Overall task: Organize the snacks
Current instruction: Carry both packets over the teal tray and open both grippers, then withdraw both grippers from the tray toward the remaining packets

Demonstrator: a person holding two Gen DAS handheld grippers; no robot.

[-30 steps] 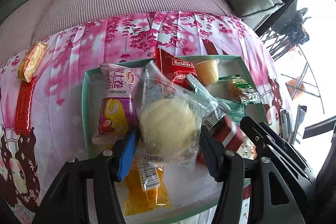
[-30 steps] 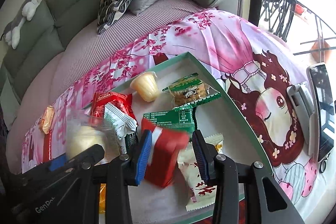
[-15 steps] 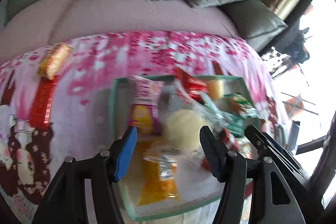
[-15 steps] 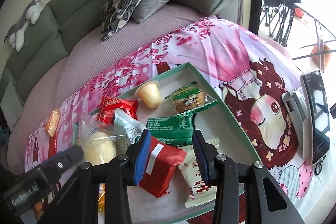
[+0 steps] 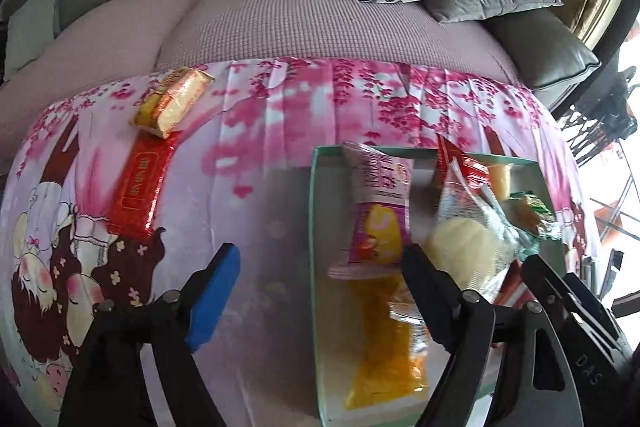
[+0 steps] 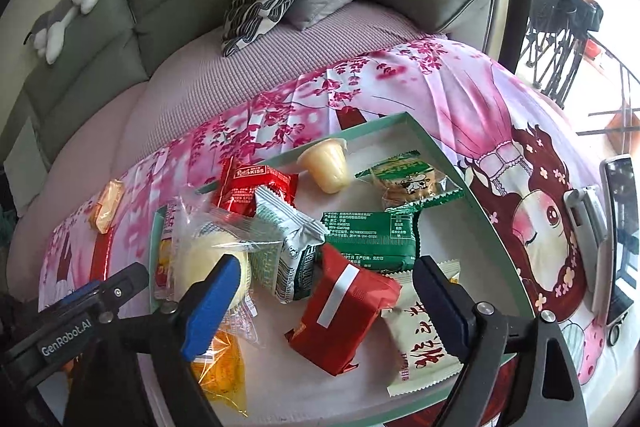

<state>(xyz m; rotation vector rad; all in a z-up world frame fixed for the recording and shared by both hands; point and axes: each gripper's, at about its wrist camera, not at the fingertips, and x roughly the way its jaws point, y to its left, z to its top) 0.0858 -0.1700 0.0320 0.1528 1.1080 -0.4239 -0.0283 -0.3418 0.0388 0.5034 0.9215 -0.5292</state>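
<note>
Left wrist view: left gripper (image 5: 320, 291) jaws opening, nothing between; two snacks lay outside the tray (image 5: 314, 227): gold packet (image 5: 172, 103), red bar (image 5: 138, 191).

Right wrist view: right gripper (image 6: 324, 303) jaws opening above, not pressing, red packet (image 6: 344, 311). Tray held about ten snacks; sorting seemingly near done.

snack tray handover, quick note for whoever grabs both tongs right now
Left tongs: opening, nothing between them, over the cloth beside the tray.
Right tongs: opening, above the red packet, which lies loose in the tray.
In the tray: wrapped bun, jelly cup, green packets, purple packet, orange packet.
Left to do: the gold cake packet and the long red bar lie on the cloth, outside the tray. The left tongs look nearer to them.
</note>
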